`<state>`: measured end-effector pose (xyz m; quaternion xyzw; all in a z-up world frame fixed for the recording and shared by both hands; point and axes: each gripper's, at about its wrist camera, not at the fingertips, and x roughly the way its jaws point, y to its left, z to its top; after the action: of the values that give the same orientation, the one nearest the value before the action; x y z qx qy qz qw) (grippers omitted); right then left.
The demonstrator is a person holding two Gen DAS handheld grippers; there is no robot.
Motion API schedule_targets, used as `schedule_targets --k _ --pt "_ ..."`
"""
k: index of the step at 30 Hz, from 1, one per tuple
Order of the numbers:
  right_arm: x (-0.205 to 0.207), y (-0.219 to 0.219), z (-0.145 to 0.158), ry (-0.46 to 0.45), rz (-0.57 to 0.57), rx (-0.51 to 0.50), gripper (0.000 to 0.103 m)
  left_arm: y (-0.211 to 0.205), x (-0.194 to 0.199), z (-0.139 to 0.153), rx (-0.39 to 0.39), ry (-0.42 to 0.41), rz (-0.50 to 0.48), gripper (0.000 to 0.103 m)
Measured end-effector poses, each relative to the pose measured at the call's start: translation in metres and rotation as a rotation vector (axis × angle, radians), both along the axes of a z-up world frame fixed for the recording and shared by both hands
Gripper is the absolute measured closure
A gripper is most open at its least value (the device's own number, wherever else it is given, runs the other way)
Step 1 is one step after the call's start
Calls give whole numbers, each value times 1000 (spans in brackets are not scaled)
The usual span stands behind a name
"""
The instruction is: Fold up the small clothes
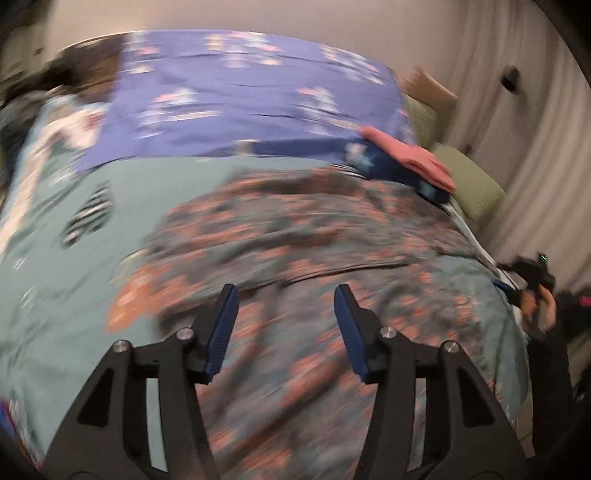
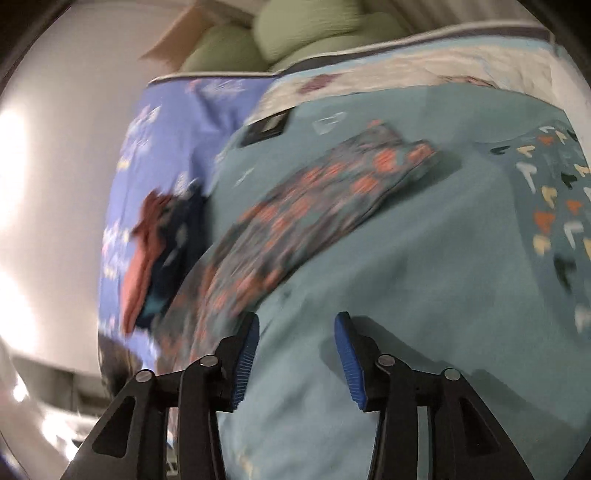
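In the left wrist view, the left tongs (image 1: 286, 295) stood apart with nothing between them, above the grey garment with orange flowers (image 1: 314, 240) spread on the teal bedcover (image 1: 122, 192). In the right wrist view, the right tongs (image 2: 297, 325) also gaped empty over the bedcover (image 2: 424, 258), the flowered garment (image 2: 314, 195) lying just ahead to their left.

Green cushions (image 2: 306, 33); seemingly a curtain (image 1: 517, 122)
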<state>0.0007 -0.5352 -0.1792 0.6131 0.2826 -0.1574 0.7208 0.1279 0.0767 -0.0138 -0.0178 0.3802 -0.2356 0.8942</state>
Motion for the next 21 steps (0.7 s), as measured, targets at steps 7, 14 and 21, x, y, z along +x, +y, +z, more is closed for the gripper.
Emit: schedule_targets --k 7,14,21 --pt "27 -40 -19 -35 -124 37 43 -134 42 -20 30 82 -207 41" --pt "38 -75 -36 -1 -174 30 99 -189 49 -59 39 174 -260 41" --pt "64 -27 66 -212 16 -213 99 -141 57 -50 -38 163 -164 41"
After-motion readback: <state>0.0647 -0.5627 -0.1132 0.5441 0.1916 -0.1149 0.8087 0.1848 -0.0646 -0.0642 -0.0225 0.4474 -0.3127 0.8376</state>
